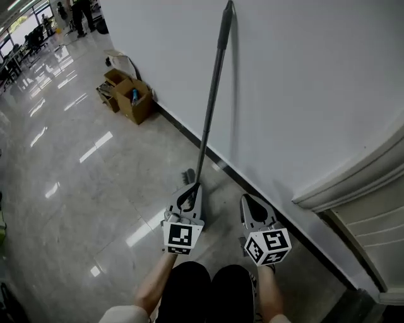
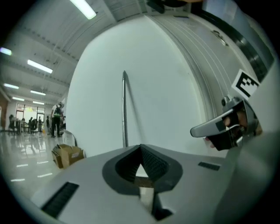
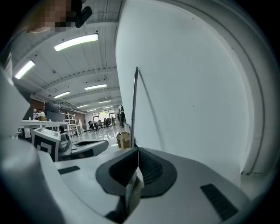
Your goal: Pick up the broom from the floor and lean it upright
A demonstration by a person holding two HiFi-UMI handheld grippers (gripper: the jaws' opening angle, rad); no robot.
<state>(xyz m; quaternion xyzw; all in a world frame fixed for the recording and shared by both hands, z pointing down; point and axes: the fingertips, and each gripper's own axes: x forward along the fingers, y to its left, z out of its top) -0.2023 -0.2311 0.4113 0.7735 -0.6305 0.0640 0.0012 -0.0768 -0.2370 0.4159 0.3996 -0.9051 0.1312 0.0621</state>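
The broom (image 1: 211, 101) stands upright with its long grey handle leaning on the white wall (image 1: 303, 76) and its dark brush head on the floor by the baseboard. My left gripper (image 1: 191, 189) is just in front of the brush head, shut with nothing in it. In the left gripper view the handle (image 2: 124, 109) rises beyond the closed jaws of my left gripper (image 2: 141, 148), not between them. My right gripper (image 1: 247, 199) hangs beside it to the right, also shut and empty. From my right gripper (image 3: 137, 151), the handle (image 3: 133, 109) shows ahead against the wall.
Open cardboard boxes (image 1: 129, 98) sit on the glossy floor by the wall further back. A door frame (image 1: 372, 208) juts out at the right. People (image 1: 79, 12) stand far off at the top left. The person's knees (image 1: 202, 290) are below the grippers.
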